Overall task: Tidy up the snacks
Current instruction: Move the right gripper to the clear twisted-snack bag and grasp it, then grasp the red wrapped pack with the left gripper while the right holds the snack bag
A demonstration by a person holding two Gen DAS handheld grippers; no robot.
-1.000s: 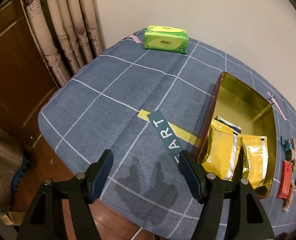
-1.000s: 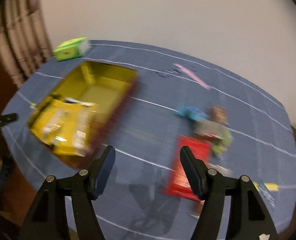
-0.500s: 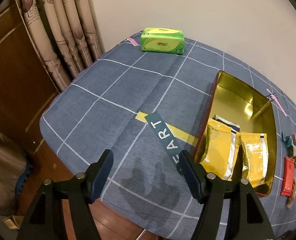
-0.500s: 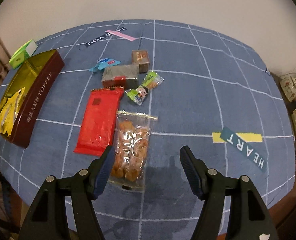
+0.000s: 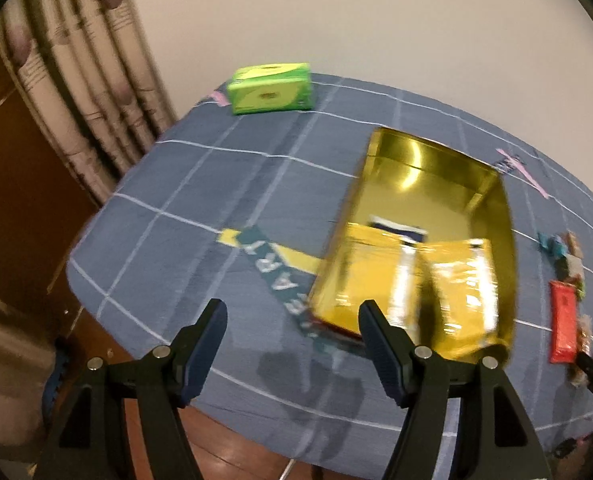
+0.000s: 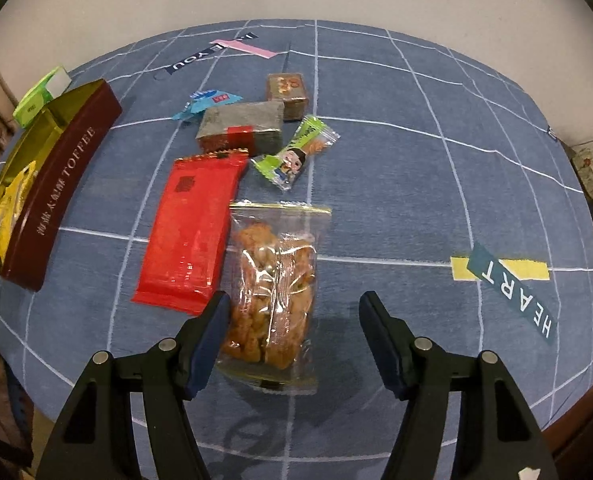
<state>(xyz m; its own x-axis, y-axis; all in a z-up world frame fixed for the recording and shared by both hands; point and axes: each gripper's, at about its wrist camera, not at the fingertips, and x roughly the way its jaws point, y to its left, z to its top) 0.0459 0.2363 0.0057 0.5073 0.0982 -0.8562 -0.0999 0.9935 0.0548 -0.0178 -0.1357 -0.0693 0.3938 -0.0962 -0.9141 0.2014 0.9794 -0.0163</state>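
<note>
Bench (image 6: 396, 168): covered by a blue cloth with a white grid and printed word strips; every snack lies on it.
Toffee tin (image 6: 62, 184): open, maroon outside, gold inside, at the left of the right wrist view; yellow packets (image 5: 416, 280) lie in its near end, far end bare.
Green tissue pack (image 5: 270, 89): at the far edge of the bench, near the curtain (image 5: 80, 80), well apart from the tin.
Red packet (image 6: 190, 228): flat on the cloth between the tin and the clear bag, its right edge just beside the bag.
Clear bag of fried snacks (image 6: 274, 296): lying lengthwise, its near end between the right claw's fingers.
Grey block (image 6: 242, 126), brown cube (image 6: 287, 90), green-wrapped snack (image 6: 296, 152), blue wrapper (image 6: 206, 102): clustered beyond the red packet.
Right claw (image 6: 292, 338): released, jaws just narrowing; the left finger (image 6: 208, 340) appears beside the bag's edge, contact unclear, the right finger apart from it.
Left claw (image 5: 292, 350): released, holding nothing, over the bench's near edge just left of the tin.
</note>
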